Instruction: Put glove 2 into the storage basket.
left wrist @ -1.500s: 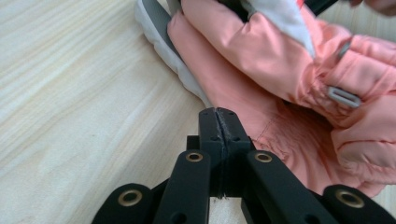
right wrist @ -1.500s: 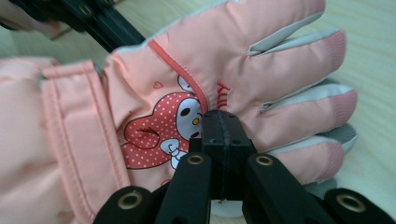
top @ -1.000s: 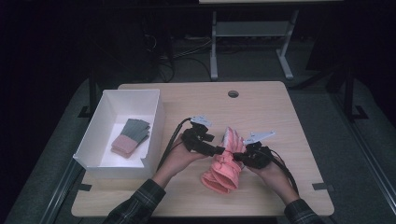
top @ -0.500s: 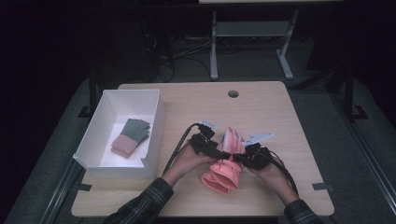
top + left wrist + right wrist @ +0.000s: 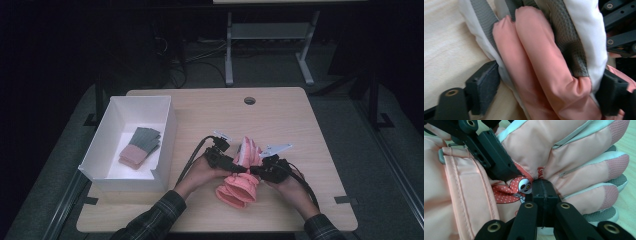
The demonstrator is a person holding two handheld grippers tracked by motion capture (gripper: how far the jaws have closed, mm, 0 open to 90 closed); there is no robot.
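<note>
So there's one pink glove [image 5: 240, 180] (a padded winter one, pink with white and grey trim) lying on the wooden counter [image 5: 300, 130], near the front edge and a bit right of centre. Two grippers are working on it, one in each hand.

The left gripper [image 5: 235, 167] is coming in from the glove's left side. In the left gripper view its jaws are spread around a bundle of the glove's fingers [image 5: 544, 60], pads pressing in on both sides, so it's gripping the glove. The right gripper [image 5: 256, 171] is reaching in from the right, and in the right gripper view its jaws are closed tight together, tips pressed against the back of the glove [image 5: 529, 150] right by a little red polka-dot patch [image 5: 510, 188]. I can't tell whether any fabric is actually pinched between them.

Compared with half a second ago, both grippers are sitting closer together over the middle of the glove, and the glove looks more bunched up, with its fingers standing up between the two tools. A second ago the left one was further up and to the left.

One container: a white box [image 5: 116, 165] on the left of the counter, well apart from the glove. It's holding one folded bundle [image 5: 140, 147], grey-green at the far end and pinkish at the near end.
</note>
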